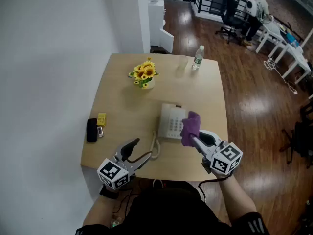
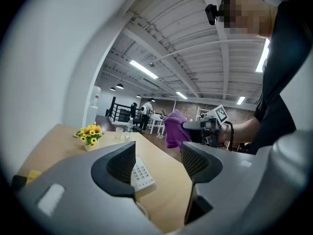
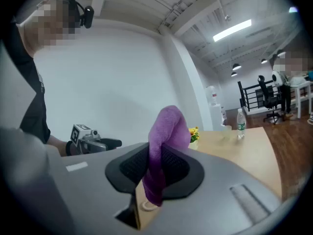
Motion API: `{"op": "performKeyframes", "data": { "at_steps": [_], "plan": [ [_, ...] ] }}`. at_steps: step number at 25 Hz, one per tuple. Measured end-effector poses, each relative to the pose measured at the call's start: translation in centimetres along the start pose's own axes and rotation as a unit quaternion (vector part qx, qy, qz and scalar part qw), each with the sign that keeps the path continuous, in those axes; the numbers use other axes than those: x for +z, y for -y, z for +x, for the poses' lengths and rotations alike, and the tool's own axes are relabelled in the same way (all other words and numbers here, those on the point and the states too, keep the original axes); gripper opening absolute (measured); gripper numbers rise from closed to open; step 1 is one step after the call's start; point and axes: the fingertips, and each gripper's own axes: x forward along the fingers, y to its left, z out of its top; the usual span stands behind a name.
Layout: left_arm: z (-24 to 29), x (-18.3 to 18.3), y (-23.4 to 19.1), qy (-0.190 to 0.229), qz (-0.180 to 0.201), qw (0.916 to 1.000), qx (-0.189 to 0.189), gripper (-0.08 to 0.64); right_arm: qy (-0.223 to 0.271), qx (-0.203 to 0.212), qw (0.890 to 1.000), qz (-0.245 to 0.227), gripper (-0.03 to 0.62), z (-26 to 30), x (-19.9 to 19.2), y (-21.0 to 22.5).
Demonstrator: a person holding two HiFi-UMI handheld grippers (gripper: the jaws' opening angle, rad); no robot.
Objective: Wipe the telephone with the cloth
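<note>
A white telephone point(image 1: 172, 121) with a keypad lies near the middle of the wooden table point(image 1: 127, 106), its coiled cord point(image 1: 155, 150) trailing toward me. My right gripper point(image 1: 194, 140) is shut on a purple cloth point(image 1: 190, 127), held over the phone's right edge. The cloth point(image 3: 164, 151) stands pinched between the jaws in the right gripper view. My left gripper point(image 1: 136, 151) hovers open and empty at the table's front, left of the phone. The keypad point(image 2: 142, 173) shows between its jaws, and the purple cloth point(image 2: 173, 129) beyond.
A pot of sunflowers point(image 1: 144, 75) stands behind the phone, a water bottle point(image 1: 197, 58) and a clear cup point(image 1: 182, 65) at the far right. A black object point(image 1: 91, 129) and a small yellow one point(image 1: 101, 119) lie at the left edge. A white wall point(image 1: 49, 58) runs along the left.
</note>
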Motion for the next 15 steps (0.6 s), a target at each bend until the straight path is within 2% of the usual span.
{"op": "performKeyframes", "data": {
  "at_steps": [4, 8, 15],
  "plan": [
    [2.6, 0.1, -1.2, -0.009, -0.003, 0.9999, 0.006, 0.288, -0.037, 0.022, 0.999, -0.021, 0.072, 4.7, 0.2, 3.9],
    [5.0, 0.1, -2.1, -0.018, -0.006, 0.9998, 0.009, 0.288, -0.086, 0.033, 0.996, -0.023, 0.072, 9.9, -1.6, 7.8],
    [7.2, -0.6, -4.0, -0.027, -0.019, 0.9987, 0.038, 0.288, -0.200, 0.042, 0.978, -0.033, 0.072, 19.0, -6.1, 13.7]
  ]
}}
